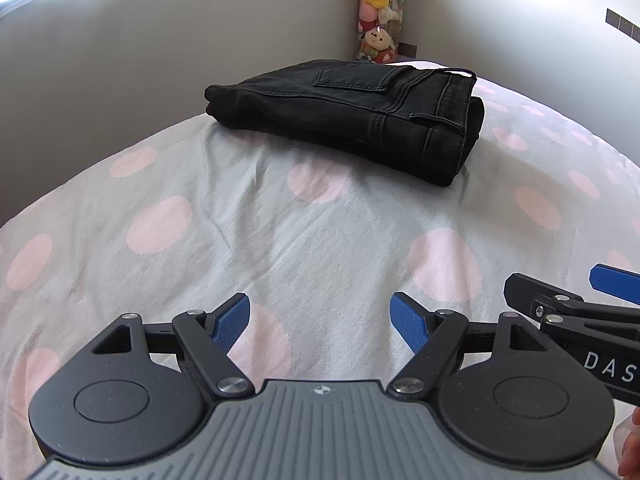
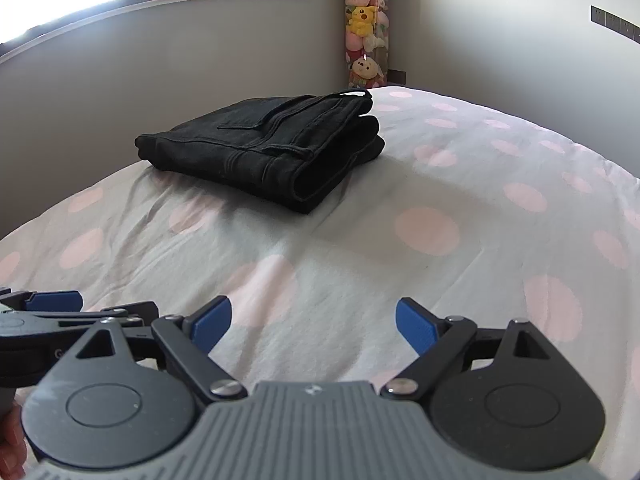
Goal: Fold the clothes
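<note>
**Resting with the jeans folded and both grippers empty**

Looking along the left gripper (image 1: 320,320) first: its two blue pads stand wide apart with nothing between them, only the spotted bedsheet (image 1: 248,224) below. The black jeans (image 1: 352,116) lie well ahead of the fingers and a little to their right, already stacked into a compact, thick rectangle with the back pocket and waistband on top. No leg or hem trails out from the bundle on the sides that show. Just to the right of this gripper, the tip of the other gripper comes into the picture, also apart from the jeans. Far beyond, in the room's corner, stands a clear tube of plush toys (image 1: 380,8).

From the right gripper (image 2: 314,326), the same holds: its pads are spread open over bare sheet and grip nothing. The jeans (image 2: 264,148) sit well ahead and to the left of its fingers, and this angle shows the layered folded edge facing the camera, neat and closed. The left gripper's tip shows just beside it at the left edge.

As a judgement, the folding of this garment looks finished. No other clothing is visible on the bed in either view, so nothing obvious remains, unless more items lie outside the pictures.
</note>
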Tool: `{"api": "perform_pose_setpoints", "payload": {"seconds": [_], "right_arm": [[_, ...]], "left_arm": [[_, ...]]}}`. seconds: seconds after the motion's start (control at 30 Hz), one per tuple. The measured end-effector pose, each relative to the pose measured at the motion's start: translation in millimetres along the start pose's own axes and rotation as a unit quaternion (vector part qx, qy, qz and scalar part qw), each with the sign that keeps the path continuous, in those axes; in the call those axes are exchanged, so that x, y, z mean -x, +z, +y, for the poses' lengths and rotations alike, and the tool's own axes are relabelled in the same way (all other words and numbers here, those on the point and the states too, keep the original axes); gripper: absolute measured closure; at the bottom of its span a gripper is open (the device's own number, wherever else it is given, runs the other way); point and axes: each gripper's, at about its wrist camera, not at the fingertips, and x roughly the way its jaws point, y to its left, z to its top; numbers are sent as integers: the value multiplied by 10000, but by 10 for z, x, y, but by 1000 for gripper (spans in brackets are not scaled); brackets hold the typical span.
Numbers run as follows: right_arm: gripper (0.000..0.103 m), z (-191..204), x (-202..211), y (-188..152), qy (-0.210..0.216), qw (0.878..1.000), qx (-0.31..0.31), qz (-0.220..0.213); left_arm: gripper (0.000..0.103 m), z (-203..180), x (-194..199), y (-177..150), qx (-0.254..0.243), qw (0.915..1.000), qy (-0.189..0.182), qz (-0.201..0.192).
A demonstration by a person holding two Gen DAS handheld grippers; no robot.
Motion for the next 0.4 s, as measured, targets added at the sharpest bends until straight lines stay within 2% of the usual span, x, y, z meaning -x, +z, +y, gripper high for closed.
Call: {"api": "perform_pose_setpoints", "payload": {"seconds": [0.4], "right_arm": [[12,17,-32,-2,36,10000,-41,55]], "left_arm": [[13,31,-1,-17,44,10000,6,-23]]}}
